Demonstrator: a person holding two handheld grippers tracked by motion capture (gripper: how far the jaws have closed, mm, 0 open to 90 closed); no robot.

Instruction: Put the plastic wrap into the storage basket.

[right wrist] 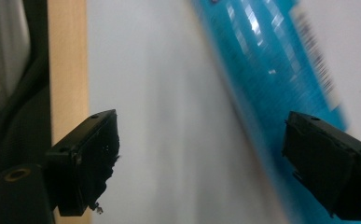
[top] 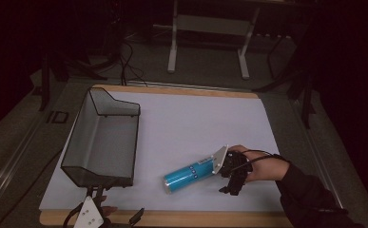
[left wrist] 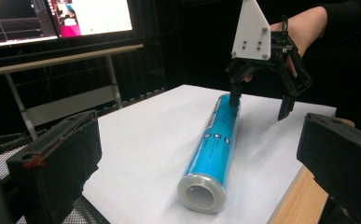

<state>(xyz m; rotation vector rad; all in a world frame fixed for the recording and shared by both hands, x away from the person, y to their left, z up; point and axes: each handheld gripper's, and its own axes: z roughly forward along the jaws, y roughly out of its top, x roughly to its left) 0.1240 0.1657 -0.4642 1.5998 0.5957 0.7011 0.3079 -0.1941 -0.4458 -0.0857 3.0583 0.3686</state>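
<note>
High view first: a blue can [top: 187,174] lies on its side on the white sheet covering the table [top: 181,219], with the right gripper [top: 234,173] at its far-right end, one jaw at the can's end and the other out past it toward the near edge. The left gripper [top: 92,214] sits low at the near edge, just below a wire mesh basket [top: 103,137], well apart from the can. Left gripper view: its own jaws stand wide apart with nothing between them, and the can [left wrist: 214,149] lies ahead between their lines, silver end toward the camera; beyond it the right gripper [left wrist: 262,100] hangs over the far end, jaws spread. Right gripper view: the jaws are apart, the can [right wrist: 271,79] lying just off the right jaw rather than between the two, bare sheet in the gap. This looks like the approach to a grasp; next the jaws would need to shift across to straddle the can before closing.
</note>
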